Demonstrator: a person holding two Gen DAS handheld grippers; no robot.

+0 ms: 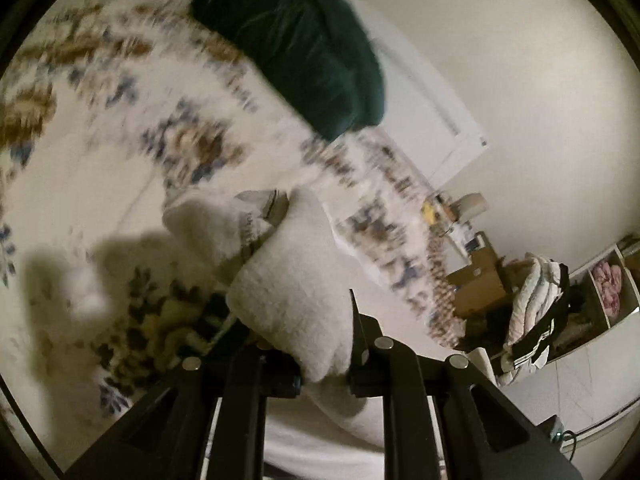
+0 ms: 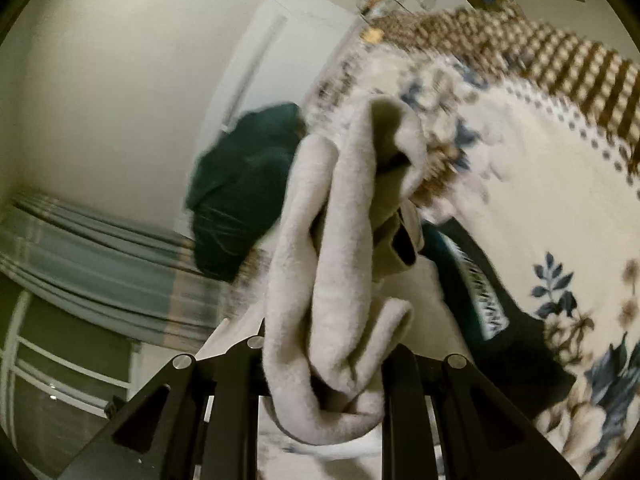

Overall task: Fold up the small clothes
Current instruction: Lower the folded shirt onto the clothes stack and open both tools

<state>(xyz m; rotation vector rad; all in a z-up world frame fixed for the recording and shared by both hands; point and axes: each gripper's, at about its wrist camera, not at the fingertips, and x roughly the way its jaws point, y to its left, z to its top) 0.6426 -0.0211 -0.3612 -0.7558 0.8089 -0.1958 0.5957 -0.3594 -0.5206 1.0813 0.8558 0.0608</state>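
Observation:
A small white fleece garment [image 1: 288, 276] hangs bunched between the fingers of my left gripper [image 1: 324, 364], which is shut on it, above a floral bedspread [image 1: 120, 120]. The same white fleece garment [image 2: 340, 280] is bunched and draped in my right gripper [image 2: 324, 372], which is shut on it. A dark green garment [image 1: 304, 52] lies piled at the far end of the bed; it also shows in the right wrist view [image 2: 236, 192]. Another dark garment with a white pattern [image 2: 480, 300] lies on the bedspread [image 2: 540, 184] under the fleece.
A white door [image 1: 432, 120] and a plain wall stand beyond the bed. A pile of clothes [image 1: 536, 304], boxes and a white shelf [image 1: 612, 288] are at the right. A striped curtain [image 2: 100, 256] and a window frame [image 2: 40, 360] are at the left.

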